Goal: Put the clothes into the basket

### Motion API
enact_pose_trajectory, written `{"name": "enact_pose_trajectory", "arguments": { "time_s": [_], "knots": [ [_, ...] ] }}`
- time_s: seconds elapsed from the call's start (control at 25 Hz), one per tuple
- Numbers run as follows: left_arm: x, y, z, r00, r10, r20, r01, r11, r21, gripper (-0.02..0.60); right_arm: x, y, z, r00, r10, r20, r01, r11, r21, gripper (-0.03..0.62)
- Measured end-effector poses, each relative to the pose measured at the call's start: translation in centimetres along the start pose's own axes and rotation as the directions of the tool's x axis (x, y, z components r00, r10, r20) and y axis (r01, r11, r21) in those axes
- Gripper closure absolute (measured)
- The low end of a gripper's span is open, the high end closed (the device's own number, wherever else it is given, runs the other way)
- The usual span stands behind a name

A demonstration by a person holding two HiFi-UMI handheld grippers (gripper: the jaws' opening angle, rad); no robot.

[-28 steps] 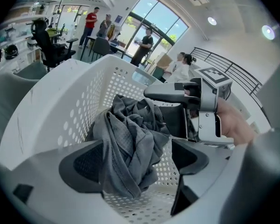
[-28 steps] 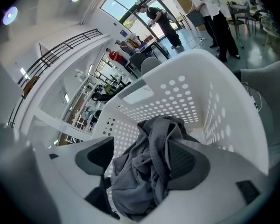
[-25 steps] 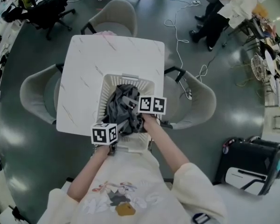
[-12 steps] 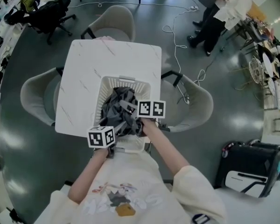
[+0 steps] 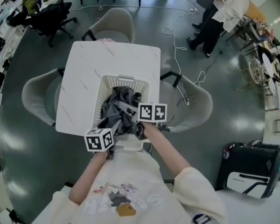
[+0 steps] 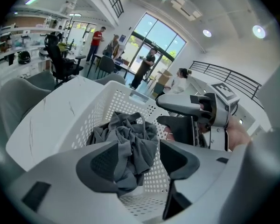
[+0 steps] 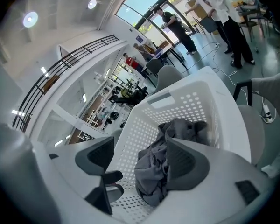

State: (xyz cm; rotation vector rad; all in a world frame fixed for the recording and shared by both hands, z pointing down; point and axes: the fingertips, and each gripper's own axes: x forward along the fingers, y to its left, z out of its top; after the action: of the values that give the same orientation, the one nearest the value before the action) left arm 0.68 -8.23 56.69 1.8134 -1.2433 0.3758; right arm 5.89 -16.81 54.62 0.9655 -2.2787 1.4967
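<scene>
A white perforated basket [image 5: 126,81] was seen standing on a white square table [image 5: 93,64], set against the table's near edge and somewhat toward its near right corner. Grey clothes [image 5: 121,107] were heaped inside the basket, bunched in crumpled folds and rising close to its rim.

The left gripper [image 6: 139,158] was held over the basket's near left corner, with its jaws spread wide. A hanging fold of the grey clothes was found between them, lying against the left-hand pad [image 6: 102,162] but not pinched, since the other pad was kept well clear of it. The right gripper [image 7: 140,160] was held over the basket's near right side, and its jaws were likewise released and wide apart. The clothes were seen just beyond its right-hand pad [image 7: 182,162], and only the basket's perforated wall and floor showed in the gap on the other side. The two grippers were pointed inward over the heap, close to one another.

Three grey chairs were drawn up around the table: one at its left edge [image 5: 37,97], one at its far edge [image 5: 113,20] and one at its right edge [image 5: 196,97].
</scene>
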Motion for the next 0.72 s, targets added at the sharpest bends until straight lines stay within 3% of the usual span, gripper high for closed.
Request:
{"name": "enact_pose_trajectory", "arguments": {
  "time_s": [0.28,0.72],
  "knots": [
    [-1.3,-1.0,0.0,1.000,-0.011,0.029,0.011,1.000,-0.003,0.338,-1.9,3.0,0.8,0.998,0.036,0.044,-0.031,0.995,-0.098,0.253],
    [-3.6,-2.5,0.7,0.996,-0.004,0.091,0.004,1.000,0.000,0.458,-4.9,3.8,-0.3,0.995,0.065,0.074,-0.056,0.991,-0.121,0.255]
  ]
}}
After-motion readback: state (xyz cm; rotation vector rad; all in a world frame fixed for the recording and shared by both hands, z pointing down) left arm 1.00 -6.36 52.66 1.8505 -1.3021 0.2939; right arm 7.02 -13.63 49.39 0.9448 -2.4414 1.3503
